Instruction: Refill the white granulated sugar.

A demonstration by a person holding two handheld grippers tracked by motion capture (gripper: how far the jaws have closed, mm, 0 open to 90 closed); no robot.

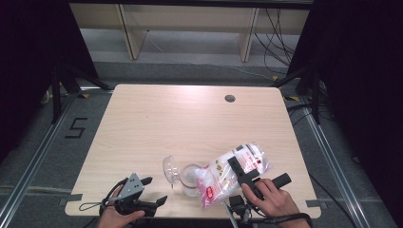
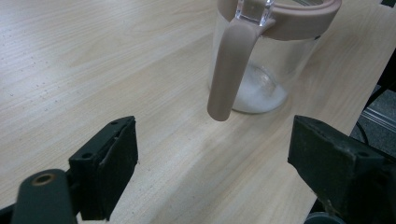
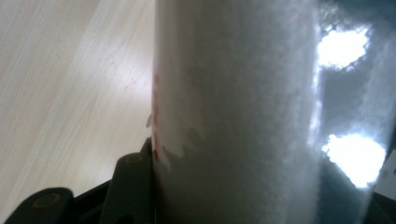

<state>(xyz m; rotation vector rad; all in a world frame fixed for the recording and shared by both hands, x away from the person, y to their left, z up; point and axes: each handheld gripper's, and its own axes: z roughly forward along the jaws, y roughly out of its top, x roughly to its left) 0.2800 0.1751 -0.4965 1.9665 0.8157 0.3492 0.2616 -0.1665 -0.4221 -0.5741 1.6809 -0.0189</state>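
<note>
We count two grippers, one jar and one bag on the pale wood-grain table [image 1: 142, 123]. At the left, near the front edge, the left gripper [image 1: 154, 191] rests with its two black jaws spread wide apart, gripping nothing; in the left gripper view the jar [image 2: 268, 60] stands just ahead of them, untouched. It is a clear, round glass jar [image 1: 190, 179] with a smooth beige rim and curved handle, its clear lid tipped open at the left, and a little white powder lies in its bottom. To the right, the soft, shiny plastic bag [image 1: 230, 172] of white grains, printed in red, lies tilted with its lower end at the jar's mouth. The right gripper [image 1: 242, 175] is clamped on the bag, jaws about half apart
</note>
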